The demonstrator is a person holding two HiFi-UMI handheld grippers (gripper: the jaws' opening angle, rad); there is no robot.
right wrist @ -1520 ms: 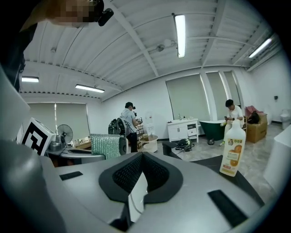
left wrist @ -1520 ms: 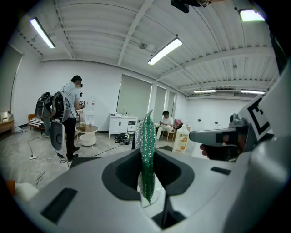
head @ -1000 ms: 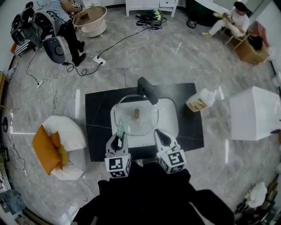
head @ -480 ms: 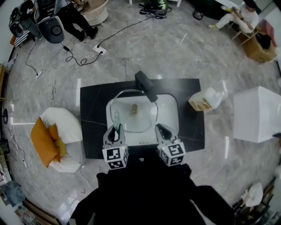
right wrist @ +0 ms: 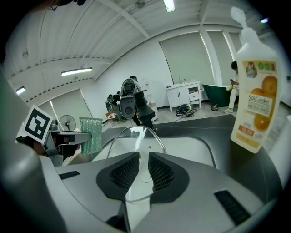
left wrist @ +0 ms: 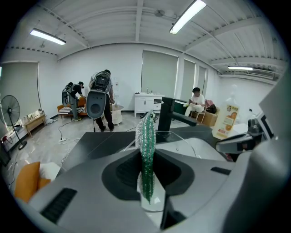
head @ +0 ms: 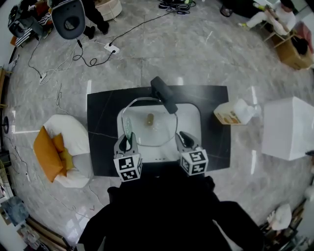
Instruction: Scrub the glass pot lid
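Head view first: black counter (head: 103, 117) on a grey marble floor (head: 196, 54), white sink (head: 194, 128) sunk into it, black faucet (head: 163, 94) reaching over the basin from the far side. Glass pot lid (head: 147, 131) over the basin, knob (head: 150, 118) near its middle. Left gripper (head: 127, 138) clenched on a green scrub pad (head: 128, 129), pad at the lid's left rim, contact not readable. Right gripper (head: 183, 138) at the lid's near right edge. Detergent bottle (head: 234, 112) on the counter's right end, white box (head: 288, 128) further right. White pouf (head: 68, 135) with orange cushion (head: 48, 159) left of the counter; cables (head: 88, 60) and a power strip (head: 109, 47) trailing across the floor. Seated person (head: 274, 13) at far right, standing person with a bulky pack (head: 71, 17) at far left. Left gripper view next: pad edge-on and upright, squeezed between the two jaws, faucet and sink just behind, bottle to the right. White walls (left wrist: 122, 73), strip lights (left wrist: 187, 16) on the ceiling, a floor fan (left wrist: 9, 111) at the left. Right gripper view last: jaws nearly closed, pinching the lid's near rim, glass rising tilted away from them over the sink. Left gripper and its pad showing left of the glass rim. Bottle upright, close on the right.
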